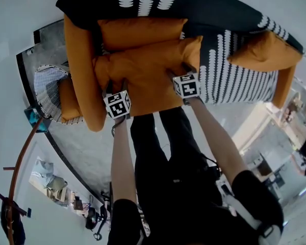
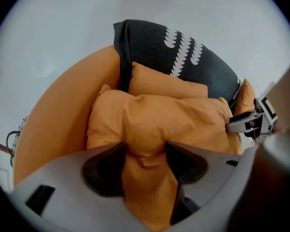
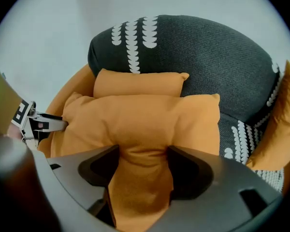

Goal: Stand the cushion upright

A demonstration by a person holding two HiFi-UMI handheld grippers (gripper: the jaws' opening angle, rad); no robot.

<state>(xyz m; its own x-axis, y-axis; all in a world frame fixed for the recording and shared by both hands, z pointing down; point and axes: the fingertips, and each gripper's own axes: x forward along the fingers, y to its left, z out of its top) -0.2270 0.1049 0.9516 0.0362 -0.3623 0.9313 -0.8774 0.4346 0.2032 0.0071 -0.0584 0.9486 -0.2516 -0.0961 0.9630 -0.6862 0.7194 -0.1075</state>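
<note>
The large orange cushion lies on the sofa seat against the orange armrest. Its far edge rests against a second orange cushion at the dark backrest. My left gripper holds the cushion's near left edge, and in the left gripper view a fold of the cushion is pinched in my left gripper. My right gripper holds the near right edge. The right gripper view shows the cushion bunched in my right gripper the same way.
The sofa has a dark backrest with white patterning and a striped seat. A third orange cushion sits at its right end. A wire side table stands left of the armrest. The person's legs are below the grippers.
</note>
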